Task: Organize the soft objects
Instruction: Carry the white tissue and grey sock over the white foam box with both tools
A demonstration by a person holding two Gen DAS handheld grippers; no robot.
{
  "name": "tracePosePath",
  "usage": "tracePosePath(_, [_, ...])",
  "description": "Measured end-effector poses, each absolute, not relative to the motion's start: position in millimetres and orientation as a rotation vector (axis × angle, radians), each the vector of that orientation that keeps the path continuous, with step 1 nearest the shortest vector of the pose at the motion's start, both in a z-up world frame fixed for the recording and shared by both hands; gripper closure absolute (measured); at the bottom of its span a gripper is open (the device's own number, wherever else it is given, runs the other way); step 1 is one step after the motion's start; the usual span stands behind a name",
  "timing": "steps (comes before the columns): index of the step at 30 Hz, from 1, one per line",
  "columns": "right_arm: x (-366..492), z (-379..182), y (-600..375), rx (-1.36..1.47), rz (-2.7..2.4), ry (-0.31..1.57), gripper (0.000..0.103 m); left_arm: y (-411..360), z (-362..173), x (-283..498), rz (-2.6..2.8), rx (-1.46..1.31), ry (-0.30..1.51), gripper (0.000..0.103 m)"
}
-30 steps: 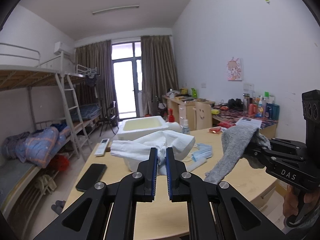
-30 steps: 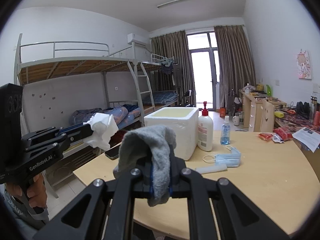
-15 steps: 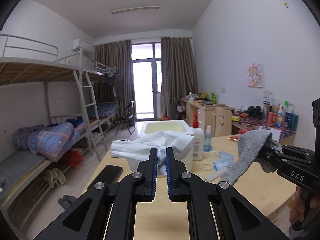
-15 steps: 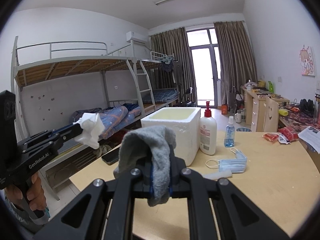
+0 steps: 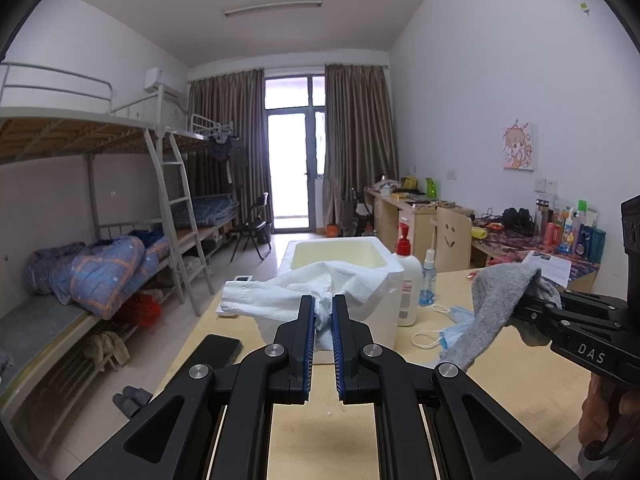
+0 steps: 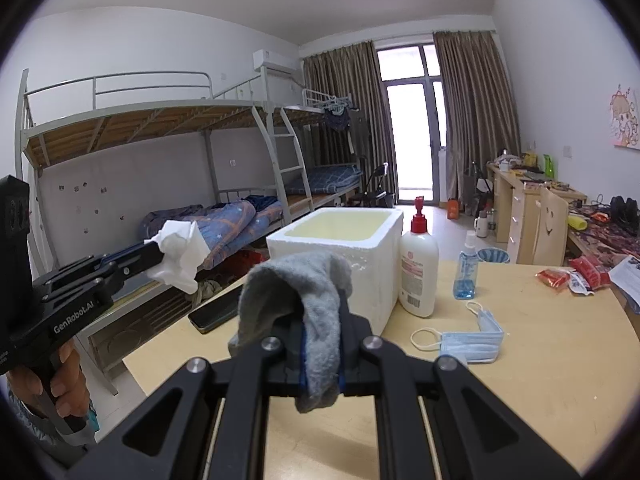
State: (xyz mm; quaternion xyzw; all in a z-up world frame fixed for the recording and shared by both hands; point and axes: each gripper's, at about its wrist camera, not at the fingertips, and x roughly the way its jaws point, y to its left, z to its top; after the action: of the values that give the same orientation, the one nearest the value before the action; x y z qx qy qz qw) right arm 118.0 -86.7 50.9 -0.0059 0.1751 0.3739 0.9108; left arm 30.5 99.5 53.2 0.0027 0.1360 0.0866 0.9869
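Left wrist view: a limp, light white cloth (image 5: 320, 284) is clamped by the left gripper (image 5: 322, 320) near the foam box (image 5: 340, 252); the soft grey sock (image 6: 304, 304), bunched mid-length, is pinched by the right gripper (image 6: 320, 360).

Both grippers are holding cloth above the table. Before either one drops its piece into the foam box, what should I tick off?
1. Left gripper clamped on crumpled white cloth: ok.
2. Right gripper clamped on grey knitted sock: ok.
3. White foam box open, no lid: ok.
4. Box interior free of items: cannot tell, floor hidden.
5. White cloth over the box opening: cannot tell.
6. Red-capped white pump bottle beside the box, upright: ok.
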Motion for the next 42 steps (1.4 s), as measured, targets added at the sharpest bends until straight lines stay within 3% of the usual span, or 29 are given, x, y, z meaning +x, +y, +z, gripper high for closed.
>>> tracePosePath(42, [204, 109, -24, -0.057, 0.768, 0.381, 0.090, 125, 93, 135, 0.080, -0.009, 0.311, 0.094])
